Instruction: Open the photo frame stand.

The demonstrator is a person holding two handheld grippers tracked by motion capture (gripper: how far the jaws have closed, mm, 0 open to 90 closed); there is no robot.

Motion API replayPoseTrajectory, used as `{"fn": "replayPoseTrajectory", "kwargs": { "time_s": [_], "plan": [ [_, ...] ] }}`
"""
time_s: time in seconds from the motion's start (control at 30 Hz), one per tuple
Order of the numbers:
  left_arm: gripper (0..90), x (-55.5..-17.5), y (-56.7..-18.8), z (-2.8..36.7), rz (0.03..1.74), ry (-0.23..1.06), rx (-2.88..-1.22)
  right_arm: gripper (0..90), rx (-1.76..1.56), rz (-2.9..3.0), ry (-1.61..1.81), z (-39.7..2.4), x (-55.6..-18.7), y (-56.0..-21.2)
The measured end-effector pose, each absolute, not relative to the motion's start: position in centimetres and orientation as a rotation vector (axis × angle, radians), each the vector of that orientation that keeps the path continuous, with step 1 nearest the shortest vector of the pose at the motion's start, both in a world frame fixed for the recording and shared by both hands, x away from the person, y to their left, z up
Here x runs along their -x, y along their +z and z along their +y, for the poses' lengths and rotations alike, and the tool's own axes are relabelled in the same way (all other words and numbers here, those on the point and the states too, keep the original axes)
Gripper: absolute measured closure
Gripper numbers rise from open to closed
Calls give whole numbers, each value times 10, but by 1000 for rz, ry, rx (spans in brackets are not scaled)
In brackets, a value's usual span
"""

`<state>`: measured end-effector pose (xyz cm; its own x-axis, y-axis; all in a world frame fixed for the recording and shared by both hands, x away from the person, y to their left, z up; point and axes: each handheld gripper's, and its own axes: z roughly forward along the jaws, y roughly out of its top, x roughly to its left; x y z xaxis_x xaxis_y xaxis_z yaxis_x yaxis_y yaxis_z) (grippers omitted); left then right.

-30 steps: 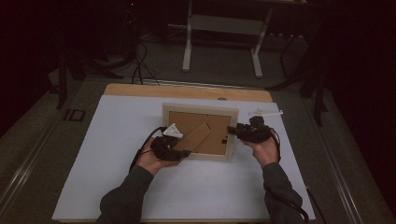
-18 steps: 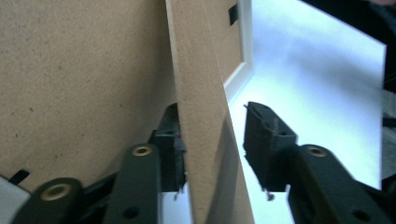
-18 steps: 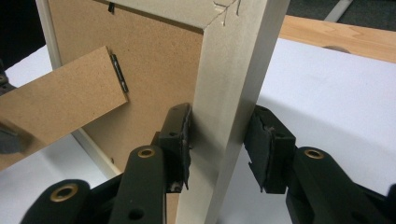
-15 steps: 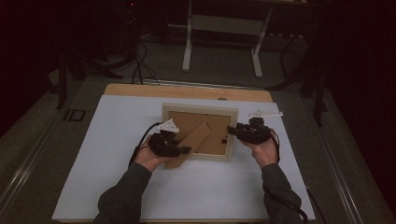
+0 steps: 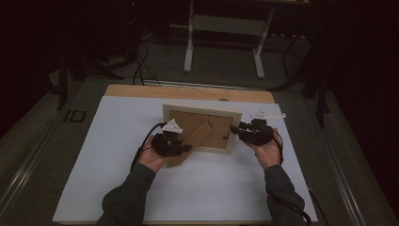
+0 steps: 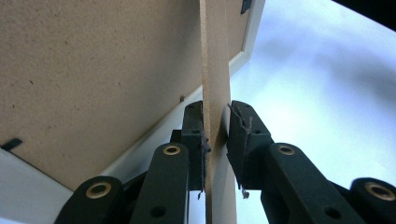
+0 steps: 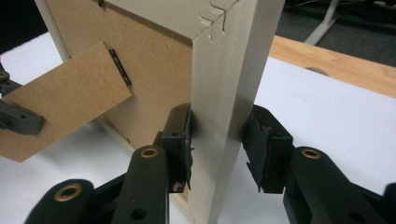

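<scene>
— On the white table cover (image 5: pixel 117 188), near its middle, a picture frame (image 5: pixel 226 112) is being kept face down, back panel up, with its fold-out stand (image 5: pixel 200 136) being swung away from the backing board (image 5: pixel 188 120).

— How are the grippers being used?

— The stand is being pinched at its thin edge by the left gripper (image 6: pixel 217 135); its jaws have just been closing, and the card is now being pressed between the pads. The frame's right-hand moulding is being straddled by the right gripper (image 7: pixel 219 149): one pad is being pressed against the inner face, while a sliver of gap is being left at the outer pad (image 7: pixel 264 149), so no firm clamp is being made there.

— How is it likely to handle?

— The frame is being judged light and stiff, its painted wood somewhat slippery. The stand is thin fibreboard on a small hinge (image 7: pixel 120 66), probably easily snapped; it is best gripped near its free end and eased, while the moulding is being steadied mid-side.
</scene>
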<state>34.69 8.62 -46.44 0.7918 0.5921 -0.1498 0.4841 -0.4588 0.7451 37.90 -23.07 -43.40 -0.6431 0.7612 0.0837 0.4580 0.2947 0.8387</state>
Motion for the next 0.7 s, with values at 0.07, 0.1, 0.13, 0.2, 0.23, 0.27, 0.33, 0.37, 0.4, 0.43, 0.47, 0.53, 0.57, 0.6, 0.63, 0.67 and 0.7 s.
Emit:
{"fn": "replayPoseTrajectory", "kwargs": {
  "time_s": [0.07,0.1,0.13,0.2,0.23,0.27,0.33,0.37,0.4,0.43,0.47,0.53,0.57,0.6,0.63,0.67,0.7],
  "plan": [
    [773,-348,-465,85,798,178,-2142,624,-1097,2230,1268,-230,-378,-434],
    [772,-348,-465,85,799,182,-2142,625,-1097,2228,1265,-230,-378,-434],
    [772,-348,-465,85,801,188,-2143,625,-1097,2224,1265,-229,-378,-434],
    [771,-349,-466,84,805,202,-2142,625,-1094,2217,1257,-229,-378,-433],
    [771,-349,-466,84,806,210,-2144,624,-1091,2215,1251,-228,-378,-433],
    [771,-348,-466,83,807,226,-2149,625,-1087,2212,1246,-227,-378,-433],
    [776,-348,-466,82,807,249,-2156,625,-1064,2208,1220,-223,-377,-432],
    [780,-347,-466,81,806,255,-2159,625,-1055,2206,1211,-221,-377,-432],
    [780,-347,-466,81,808,262,-2156,625,-1048,2205,1199,-219,-376,-432],
    [779,-347,-466,81,808,262,-2156,626,-1041,2203,1191,-217,-376,-431],
    [779,-347,-466,82,811,262,-2152,626,-1040,2201,1180,-215,-376,-431],
    [778,-347,-466,83,809,259,-2151,626,-1034,2203,1183,-214,-376,-431],
    [778,-347,-466,83,805,261,-2153,625,-1031,2203,1187,-214,-376,-431],
    [778,-346,-466,83,799,262,-2154,625,-1026,2203,1188,-214,-376,-431],
    [778,-345,-466,83,797,264,-2152,625,-1026,2204,1190,-214,-375,-431],
    [777,-344,-467,82,795,263,-2148,625,-1024,2203,1191,-214,-375,-431],
    [777,-343,-467,83,791,264,-2146,625,-1020,2203,1191,-214,-374,-431]
  ]
}}
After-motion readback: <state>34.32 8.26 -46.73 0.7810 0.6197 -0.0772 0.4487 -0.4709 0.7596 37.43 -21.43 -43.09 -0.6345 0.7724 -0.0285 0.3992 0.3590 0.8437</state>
